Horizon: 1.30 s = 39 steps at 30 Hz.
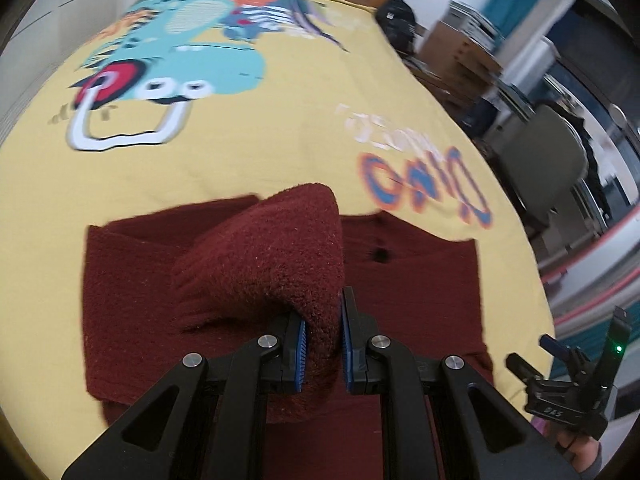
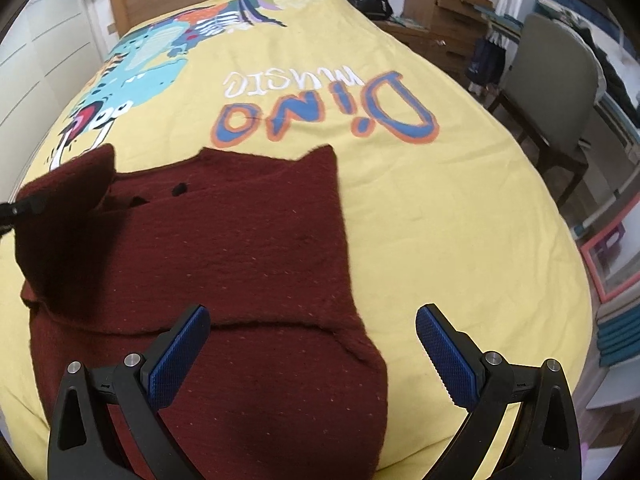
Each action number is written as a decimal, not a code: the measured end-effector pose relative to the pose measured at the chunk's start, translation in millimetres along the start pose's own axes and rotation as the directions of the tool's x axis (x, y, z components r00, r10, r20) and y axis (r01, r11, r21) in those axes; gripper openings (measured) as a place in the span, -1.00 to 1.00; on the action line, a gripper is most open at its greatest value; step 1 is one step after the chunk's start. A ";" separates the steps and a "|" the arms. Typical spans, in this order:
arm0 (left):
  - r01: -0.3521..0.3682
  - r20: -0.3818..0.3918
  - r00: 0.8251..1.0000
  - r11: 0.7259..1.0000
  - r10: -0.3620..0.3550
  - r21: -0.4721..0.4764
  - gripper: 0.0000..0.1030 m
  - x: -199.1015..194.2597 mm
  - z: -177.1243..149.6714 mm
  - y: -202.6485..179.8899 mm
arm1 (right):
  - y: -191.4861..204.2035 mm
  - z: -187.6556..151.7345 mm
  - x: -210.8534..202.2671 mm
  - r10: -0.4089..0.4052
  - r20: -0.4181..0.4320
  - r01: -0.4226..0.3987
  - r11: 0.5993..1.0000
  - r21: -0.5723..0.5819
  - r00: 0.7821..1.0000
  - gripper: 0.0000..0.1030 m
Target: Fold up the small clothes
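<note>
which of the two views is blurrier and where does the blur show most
The left wrist view is the blurrier: the dinosaur print and lettering on the yellow bed cover are smeared, while the left gripper and the maroon garment it pinches stay sharp. The right wrist view is crisper, its lettering readable, though the raised fold at left looks dark and soft. Both bow at the edges.

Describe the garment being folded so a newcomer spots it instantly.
Start at the yellow bedspread with the "Dino music" print. On its near end lies the dark red knit sweater, one part pinched by the left hand-held gripper. It is the only garment there, plain maroon and fuzzy against bright yellow.
</note>
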State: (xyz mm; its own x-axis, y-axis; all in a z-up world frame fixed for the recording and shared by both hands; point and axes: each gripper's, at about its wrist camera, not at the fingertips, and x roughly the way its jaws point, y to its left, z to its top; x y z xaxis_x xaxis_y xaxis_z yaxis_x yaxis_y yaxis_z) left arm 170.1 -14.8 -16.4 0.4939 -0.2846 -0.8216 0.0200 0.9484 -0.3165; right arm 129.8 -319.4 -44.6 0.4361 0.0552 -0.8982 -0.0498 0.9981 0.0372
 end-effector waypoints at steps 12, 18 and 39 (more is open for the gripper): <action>-0.177 -0.166 0.968 0.981 0.189 0.084 -0.70 103.5 -35.6 -10.2 | -4.6 -15.3 24.0 0.006 -0.071 -0.005 1.000 0.012 0.997 0.99; -0.224 -0.177 0.952 0.964 0.248 0.145 -0.13 114.6 -39.3 -4.7 | -1.2 -19.9 31.1 0.021 -0.089 -0.019 1.000 0.022 0.996 0.99; -0.252 -0.196 0.937 0.948 0.289 0.194 0.97 58.4 -68.9 50.6 | 15.6 -30.6 40.9 0.029 -0.126 -0.031 0.999 -0.018 0.992 0.99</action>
State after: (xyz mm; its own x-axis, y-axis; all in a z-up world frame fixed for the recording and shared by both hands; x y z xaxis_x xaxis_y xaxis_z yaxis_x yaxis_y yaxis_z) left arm 140.1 6.9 -113.1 0.2983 -0.0195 -0.9543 0.0629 0.9980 -0.0007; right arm 119.4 -302.4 -94.1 0.3175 0.0798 -0.9449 -0.0795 0.9952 0.0573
